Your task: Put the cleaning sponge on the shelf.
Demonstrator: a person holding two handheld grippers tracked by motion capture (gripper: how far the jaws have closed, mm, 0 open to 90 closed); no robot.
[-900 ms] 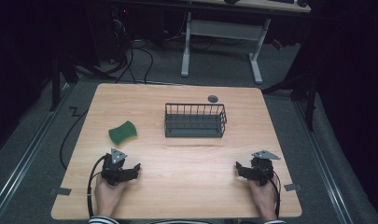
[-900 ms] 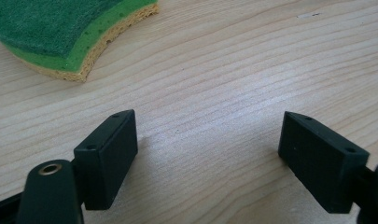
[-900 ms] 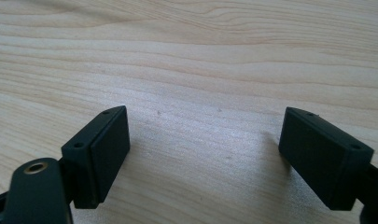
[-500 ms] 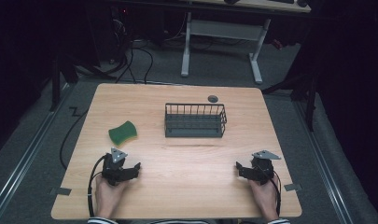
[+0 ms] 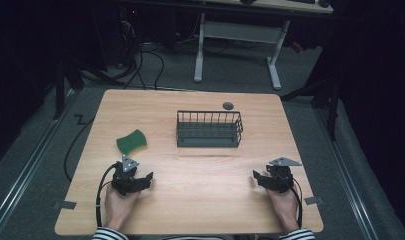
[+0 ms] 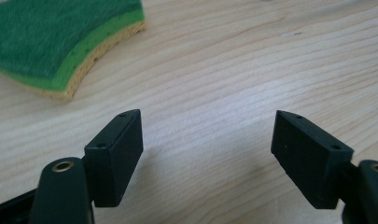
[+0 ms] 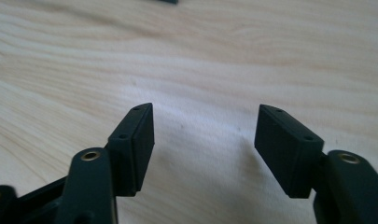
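Note:
A green sponge with a yellow underside [image 5: 131, 141] lies on the left half of the wooden table [image 5: 200, 175]; in the left gripper view the sponge [image 6: 60, 42] sits at the upper left, beyond the jaws. My left gripper [image 5: 140, 181] rests low near the table's front left, just this side of the sponge, open with bare wood between its jaws [image 6: 207, 154]. My right gripper [image 5: 257, 179] rests at the front right, also open and empty [image 7: 205, 144]. A dark wire basket [image 5: 209, 128] stands mid-table, past both grippers.
A small dark round object [image 5: 228, 105] lies behind the basket near the far edge. Cables trail off the table's left side to the floor. A white-legged desk frame [image 5: 237, 45] stands beyond the table. Tape marks sit at both front corners.

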